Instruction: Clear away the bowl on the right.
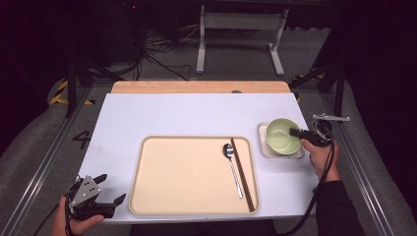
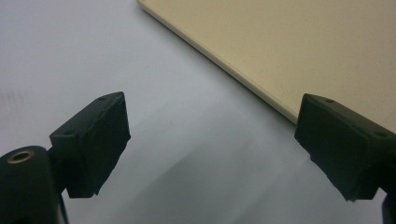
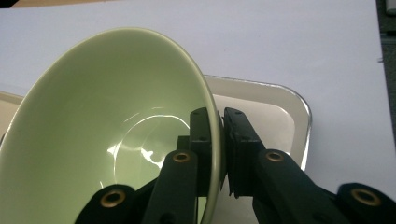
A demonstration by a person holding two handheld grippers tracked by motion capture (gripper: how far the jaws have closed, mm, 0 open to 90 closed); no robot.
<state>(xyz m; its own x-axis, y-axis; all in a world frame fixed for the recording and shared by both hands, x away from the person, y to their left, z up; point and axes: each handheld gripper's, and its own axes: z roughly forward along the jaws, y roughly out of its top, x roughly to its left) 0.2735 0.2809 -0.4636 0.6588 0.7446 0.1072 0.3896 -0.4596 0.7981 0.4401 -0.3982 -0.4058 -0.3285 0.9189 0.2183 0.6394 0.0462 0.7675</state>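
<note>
The right gripper (image 3: 220, 140) pinches the rim of the green bowl (image 1: 282, 135) – 1 jaw inside, 1 outside – tilting it over the small white dish (image 1: 262, 132) just right of the beige tray (image 1: 147, 196). The left gripper (image 1: 109, 189) rests spread wide at the table's near-left corner.

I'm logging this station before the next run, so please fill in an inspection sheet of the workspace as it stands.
Surface: white table, wooden strip along its far edge.
Job's things: green bowl over a small white tray, tilted; large beige tray holding a spoon and chopsticks.
Clutter: nothing seen.
Grippers: right gripper clamped on the bowl's rim; left gripper open, at the near left corner.
Cables: one trails from the right gripper; more on the floor behind.
Surroundings: dark room, metal frame beyond the table.
</note>
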